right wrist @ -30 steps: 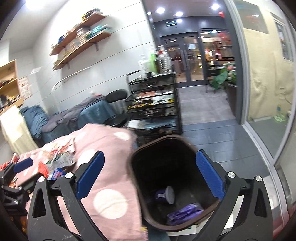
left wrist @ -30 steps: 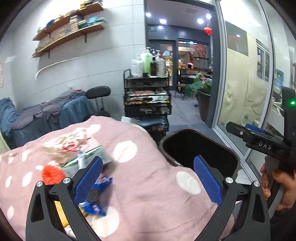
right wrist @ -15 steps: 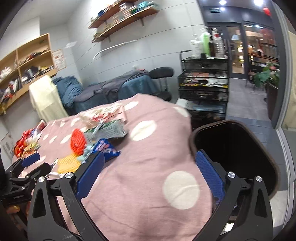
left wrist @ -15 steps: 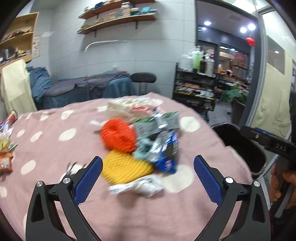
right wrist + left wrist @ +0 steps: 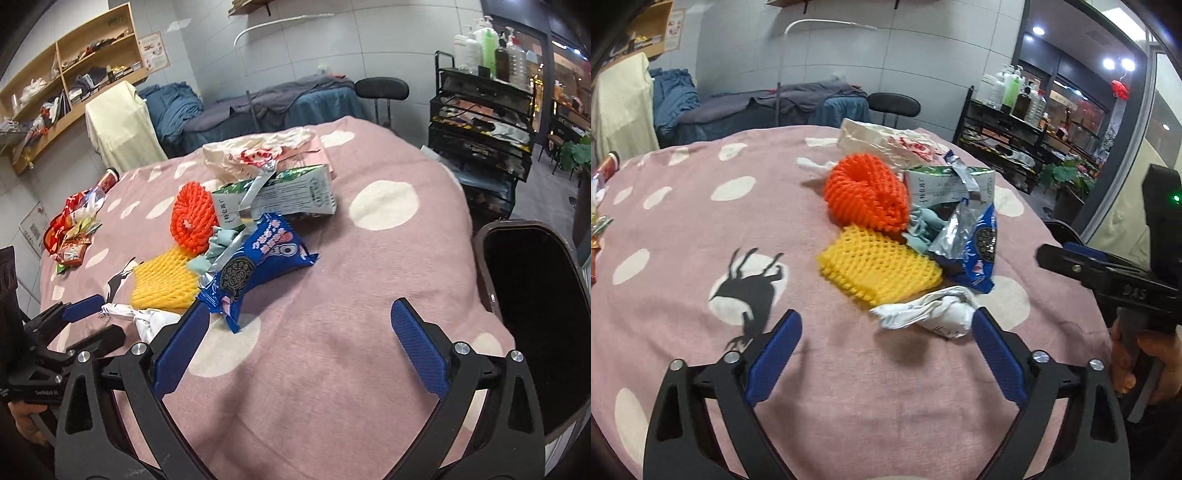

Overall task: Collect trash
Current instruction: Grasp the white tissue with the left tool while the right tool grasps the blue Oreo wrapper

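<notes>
The left tool (image 5: 882, 343) hangs low over the pink dotted cloth (image 5: 683, 221) of the table, its blue fingers wide apart and holding nothing; it faces the crumpled white wrapper (image 5: 925, 310), the nearest piece of the trash heap, which lies just ahead and toward its right finger, so this looks like the likely first pick. The right tool (image 5: 299, 339) is likewise spread and empty, held nearer the dark bin (image 5: 535, 295) that stands off the table's edge, probably ready to ferry pieces across. The rest of the trash sits bunched in one pile: a yellow foam net (image 5: 877, 264) touching the wrapper, an orange foam net (image 5: 866, 194) behind it, a blue biscuit packet (image 5: 258, 264) leaning on both, a green carton (image 5: 291, 192) and a white plastic bag (image 5: 886, 142) farthest back. A second litter of red wrappers (image 5: 72, 225) lies well apart at the table's far side; the yellow net crowds the white wrapper, so a careless close may snag both.
</notes>
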Demonstrator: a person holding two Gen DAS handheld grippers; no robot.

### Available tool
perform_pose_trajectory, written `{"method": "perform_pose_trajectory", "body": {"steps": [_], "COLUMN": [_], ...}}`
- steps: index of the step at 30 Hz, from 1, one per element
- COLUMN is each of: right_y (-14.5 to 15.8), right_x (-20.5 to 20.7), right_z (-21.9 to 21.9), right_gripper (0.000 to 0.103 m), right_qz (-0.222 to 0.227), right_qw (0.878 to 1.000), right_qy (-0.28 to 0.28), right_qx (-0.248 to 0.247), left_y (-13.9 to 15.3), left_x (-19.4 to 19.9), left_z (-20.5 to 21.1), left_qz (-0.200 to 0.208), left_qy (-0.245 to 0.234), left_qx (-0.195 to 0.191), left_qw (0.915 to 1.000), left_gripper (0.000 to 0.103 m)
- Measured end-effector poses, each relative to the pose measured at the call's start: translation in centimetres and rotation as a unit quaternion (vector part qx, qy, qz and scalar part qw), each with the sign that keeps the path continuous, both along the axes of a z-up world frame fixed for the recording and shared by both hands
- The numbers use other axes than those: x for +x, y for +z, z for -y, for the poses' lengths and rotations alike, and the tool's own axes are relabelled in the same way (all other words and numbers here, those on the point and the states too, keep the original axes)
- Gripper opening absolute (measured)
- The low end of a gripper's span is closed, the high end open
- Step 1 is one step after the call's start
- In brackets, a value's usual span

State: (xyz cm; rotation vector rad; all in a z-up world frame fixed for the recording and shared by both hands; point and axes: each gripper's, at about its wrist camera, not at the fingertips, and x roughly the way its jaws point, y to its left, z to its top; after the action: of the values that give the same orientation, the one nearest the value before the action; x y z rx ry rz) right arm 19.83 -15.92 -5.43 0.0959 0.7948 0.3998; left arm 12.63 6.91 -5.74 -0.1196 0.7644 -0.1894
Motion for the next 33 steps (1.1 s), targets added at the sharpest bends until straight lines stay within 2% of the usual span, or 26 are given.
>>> {"method": "perform_pose_trajectory", "body": {"steps": [4,8,9,10,12,13,15,16,18,21,28,33], "right_y": [0.1,0.1,0.1,0.0,-0.4,-0.8,-1.6,-2.1,-2.7,-2.6,-0.6,0.2], "right_x": [1.3,2.7,3.0,3.5,4.4,5.0,5.8,6.1,6.3,5.9,3.2,1.4], "right_z": [-1.2,-2.1,-2.3,-2.7,-3.3,-3.6,-4.0,-4.1,-4.0,-3.4,-1.4,0.1], "right_gripper": [0.097,0.093,0.090,0.088,0.085,0.080,0.058,0.050,0.022,0.010,0.007,0.007], "right_qz": [-0.010,-0.028,-0.034,-0.042,-0.062,-0.074,-0.095,-0.105,-0.120,-0.113,-0.055,-0.033], "right_qw": [1.000,0.999,0.999,0.999,0.997,0.997,0.995,0.994,0.992,0.992,0.997,0.998], "right_qy": [0.011,0.019,0.023,0.028,0.032,0.031,0.027,0.028,0.032,0.036,0.029,0.019], "right_qx": [-0.001,0.006,0.009,0.014,0.019,0.016,0.013,0.013,0.027,0.045,0.049,0.047], "left_y": [0.2,0.1,-0.2,-0.4,-0.9,-0.9,-0.9,-0.9,-0.9,-0.5,1.6,1.4], "left_x": [1.0,1.7,1.9,2.1,2.5,2.5,2.7,2.8,2.7,2.2,-0.4,-0.8], "left_z": [1.4,3.4,3.8,4.1,4.2,4.1,3.7,3.4,2.9,2.5,2.2,2.4], "left_qz": [-0.006,-0.015,-0.019,-0.024,-0.037,-0.039,-0.043,-0.043,-0.042,-0.033,0.009,0.003], "left_qy": [-0.029,-0.060,-0.064,-0.068,-0.075,-0.075,-0.071,-0.068,-0.063,-0.059,-0.061,-0.065], "left_qx": [-0.001,0.024,0.033,0.034,0.026,0.022,0.010,0.001,-0.012,-0.016,-0.020,-0.019], "left_qw": [0.9996,0.9978,0.9972,0.9968,0.9962,0.9962,0.9965,0.9968,0.9971,0.9976,0.9979,0.9977], "left_gripper": [0.073,0.072,0.070,0.063,0.059,0.054,0.048,0.045,0.043,0.040,0.040,0.041]}}
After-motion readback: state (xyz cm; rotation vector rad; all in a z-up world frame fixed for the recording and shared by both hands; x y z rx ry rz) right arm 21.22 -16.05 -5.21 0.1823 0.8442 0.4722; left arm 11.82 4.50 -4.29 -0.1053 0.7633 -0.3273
